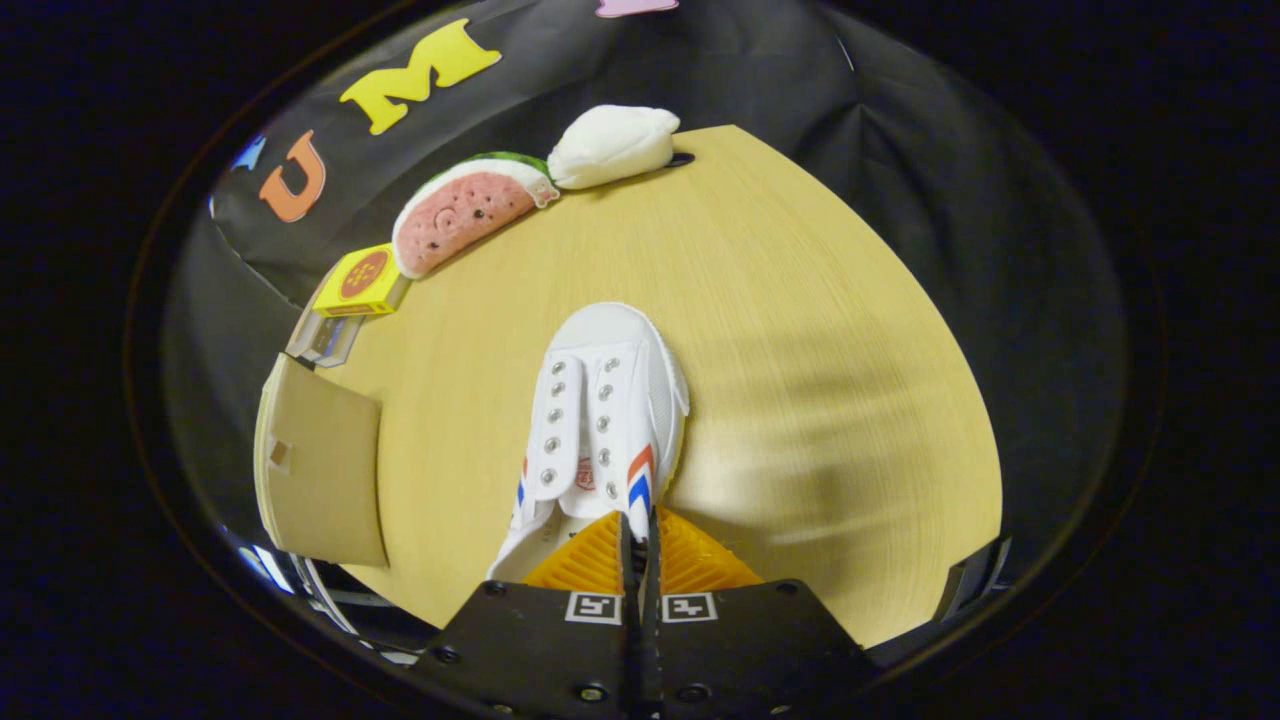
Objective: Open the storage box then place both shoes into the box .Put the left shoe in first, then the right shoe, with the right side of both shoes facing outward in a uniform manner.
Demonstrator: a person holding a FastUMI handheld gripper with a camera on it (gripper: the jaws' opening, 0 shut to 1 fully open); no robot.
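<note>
Fingers nearly closed: we find the gripper (641,535) pinched on the rim of the white shoe (605,420) at its opening, the two fingers pressed almost together with only the thin upper between them. The shoe points away from the fingers, toe toward the middle of the wooden table (820,330). We judge the rim grip was chosen so the shoe can be carried whole. A brown flap (320,470), perhaps the storage box lid, sits to one side. A watermelon-slice toy (465,210) lies well beyond.
</note>
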